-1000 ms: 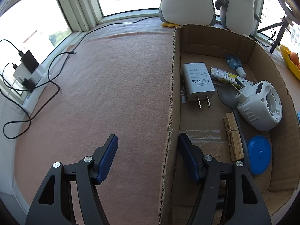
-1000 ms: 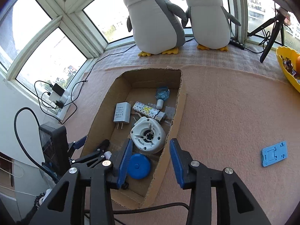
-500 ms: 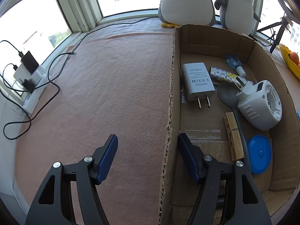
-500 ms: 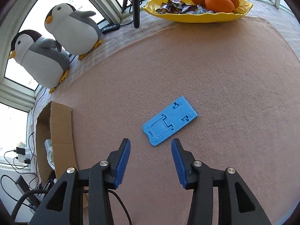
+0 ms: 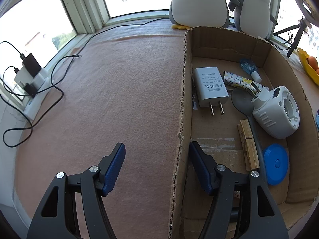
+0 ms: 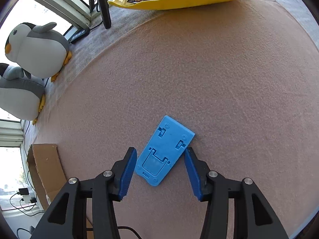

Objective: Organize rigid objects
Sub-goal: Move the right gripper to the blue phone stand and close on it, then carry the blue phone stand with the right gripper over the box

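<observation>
The blue plastic plate (image 6: 164, 152) lies flat on the pinkish felt, well apart from the cardboard box (image 6: 42, 165), with the right gripper (image 6: 159, 174) straddling its near end; the jaws are opening, pads just clear of its long edges. To grip well, I judge the pads should settle square on those two edges before closing, since the plate sits skewed between them. The left gripper (image 5: 156, 167) hangs part-open and empty astride the box's near wall, holding nothing.
</observation>
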{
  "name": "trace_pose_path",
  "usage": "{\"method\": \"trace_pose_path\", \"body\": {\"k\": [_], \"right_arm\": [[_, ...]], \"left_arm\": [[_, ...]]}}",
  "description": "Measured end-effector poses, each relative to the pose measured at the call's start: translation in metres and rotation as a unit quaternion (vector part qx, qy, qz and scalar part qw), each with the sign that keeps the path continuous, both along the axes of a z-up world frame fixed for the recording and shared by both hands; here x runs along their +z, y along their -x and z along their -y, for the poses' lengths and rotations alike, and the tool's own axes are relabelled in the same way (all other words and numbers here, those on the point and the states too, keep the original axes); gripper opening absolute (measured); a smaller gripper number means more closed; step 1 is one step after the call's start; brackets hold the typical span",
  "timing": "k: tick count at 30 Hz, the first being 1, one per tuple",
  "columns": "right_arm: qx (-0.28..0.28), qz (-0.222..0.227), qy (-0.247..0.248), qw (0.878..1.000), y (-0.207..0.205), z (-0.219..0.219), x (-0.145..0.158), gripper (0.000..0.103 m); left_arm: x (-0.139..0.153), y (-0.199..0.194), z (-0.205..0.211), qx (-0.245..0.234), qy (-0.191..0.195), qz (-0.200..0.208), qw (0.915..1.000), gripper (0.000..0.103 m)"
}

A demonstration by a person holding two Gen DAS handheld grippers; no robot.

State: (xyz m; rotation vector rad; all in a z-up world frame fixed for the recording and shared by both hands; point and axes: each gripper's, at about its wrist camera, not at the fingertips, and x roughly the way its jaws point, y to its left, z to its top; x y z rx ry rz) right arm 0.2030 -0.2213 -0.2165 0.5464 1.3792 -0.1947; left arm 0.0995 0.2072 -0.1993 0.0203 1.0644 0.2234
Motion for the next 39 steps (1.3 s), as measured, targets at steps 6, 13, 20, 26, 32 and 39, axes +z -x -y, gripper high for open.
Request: {"method": "trace_pose_path", "body": {"k": [6, 13, 20, 26, 32, 39], "right_arm": [[0.083, -0.02, 0.074, 0.994, -0.023, -0.034, 0.001, 0.05], [0.175, -0.007, 0.133, 0.976, -0.027, -0.062, 0.002, 0.034], [0.19, 0.04, 0.12, 0.974, -0.012, -0.068, 0.013, 0.033], [0.258, 0.129, 0.112, 0.951, 0.009, -0.113, 0.056, 0.033], [0.34, 0.198, 0.093, 0.915, 0.029, -0.185, 0.088, 0.033], [0.411, 0.215, 0.07, 0.883, 0.057, -0.233, 0.1, 0.033]], "left_arm": [[0.0, 0.0, 0.0, 0.001, 0.002, 0.0, 1.0, 0.067], [0.0, 0.0, -0.001, 0.002, 0.005, 0.001, 1.0, 0.067], [0.0, 0.0, -0.001, 0.002, 0.004, 0.001, 1.0, 0.067], [0.0, -0.001, -0.001, 0.003, 0.002, -0.003, 1.0, 0.067], [0.002, 0.0, 0.001, 0.004, 0.003, -0.007, 1.0, 0.067], [0.005, 0.009, 0.0, 0.009, 0.008, -0.008, 0.9999, 0.066]]}}
